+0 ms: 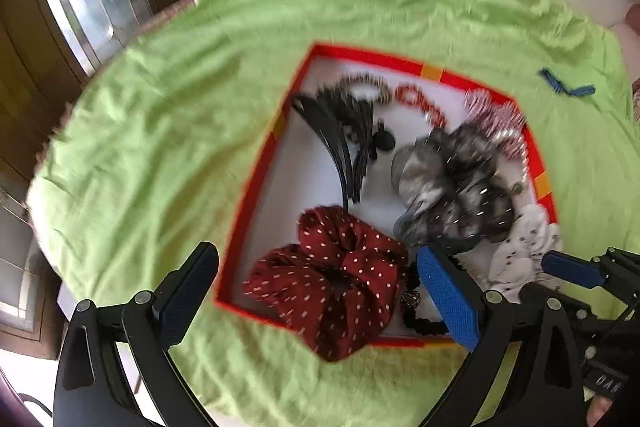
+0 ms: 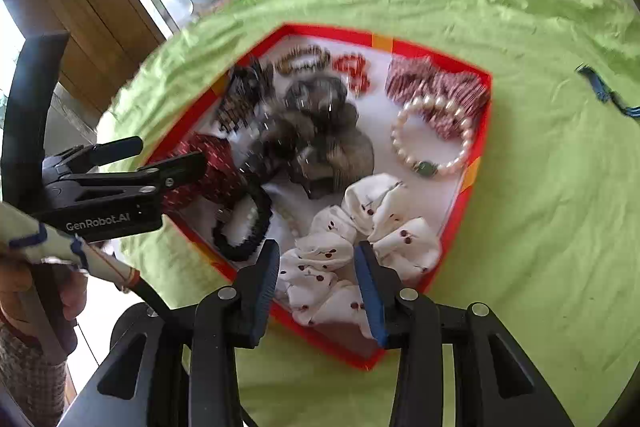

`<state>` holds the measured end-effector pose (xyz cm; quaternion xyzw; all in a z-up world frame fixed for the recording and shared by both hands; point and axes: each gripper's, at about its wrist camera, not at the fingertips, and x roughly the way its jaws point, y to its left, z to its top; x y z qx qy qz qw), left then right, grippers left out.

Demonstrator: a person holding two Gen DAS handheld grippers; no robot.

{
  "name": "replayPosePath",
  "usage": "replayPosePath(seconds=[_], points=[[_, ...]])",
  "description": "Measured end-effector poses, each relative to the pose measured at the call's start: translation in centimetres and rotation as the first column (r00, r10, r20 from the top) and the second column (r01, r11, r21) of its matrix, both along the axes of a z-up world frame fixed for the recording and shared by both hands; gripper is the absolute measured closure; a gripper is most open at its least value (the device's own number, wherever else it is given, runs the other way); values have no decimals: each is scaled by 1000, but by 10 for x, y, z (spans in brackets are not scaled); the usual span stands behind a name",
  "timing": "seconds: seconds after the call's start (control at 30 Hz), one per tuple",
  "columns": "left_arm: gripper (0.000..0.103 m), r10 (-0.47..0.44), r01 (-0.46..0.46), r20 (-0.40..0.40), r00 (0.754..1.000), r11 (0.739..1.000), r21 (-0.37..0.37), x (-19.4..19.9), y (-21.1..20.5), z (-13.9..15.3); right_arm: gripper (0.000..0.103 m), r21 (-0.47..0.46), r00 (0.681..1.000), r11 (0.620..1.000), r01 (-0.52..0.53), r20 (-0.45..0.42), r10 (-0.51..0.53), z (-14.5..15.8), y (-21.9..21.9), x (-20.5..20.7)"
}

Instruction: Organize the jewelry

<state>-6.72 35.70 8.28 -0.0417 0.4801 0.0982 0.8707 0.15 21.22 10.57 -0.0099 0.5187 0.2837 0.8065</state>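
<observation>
A red-rimmed tray (image 1: pixel 256 187) (image 2: pixel 476 171) with a white floor lies on the green cloth and holds jewelry and hair ties. My left gripper (image 1: pixel 316 291) is open, its jaws either side of a dark red dotted scrunchie (image 1: pixel 340 279) that hangs over the tray's near rim. My right gripper (image 2: pixel 316 287) is open, its jaws around a white cherry-print scrunchie (image 2: pixel 352 247) without pinching it. A grey scrunchie (image 1: pixel 452 187) (image 2: pixel 324 135), a pearl bracelet (image 2: pixel 432 131), a black hair tie (image 2: pixel 244 227) and red bead pieces (image 2: pixel 354 73) lie in the tray.
The green cloth (image 1: pixel 160 131) (image 2: pixel 540 227) covers a round table. A small blue item (image 1: pixel 564 85) (image 2: pixel 604 93) lies on the cloth to the far right of the tray. A wooden door and window stand to the left.
</observation>
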Motion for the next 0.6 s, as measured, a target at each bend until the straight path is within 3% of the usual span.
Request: replayPosePath(seconds=[0.23,0.6], points=[[3,9,-15,90,996,998,65,-45,-17,30,53,19,993,999,34,108,-36,30,-19,-33],[3,2,-13,143,990,997,72,-109,-64,45,51,-60,991,995,86,109,-79,16,-54,-88]])
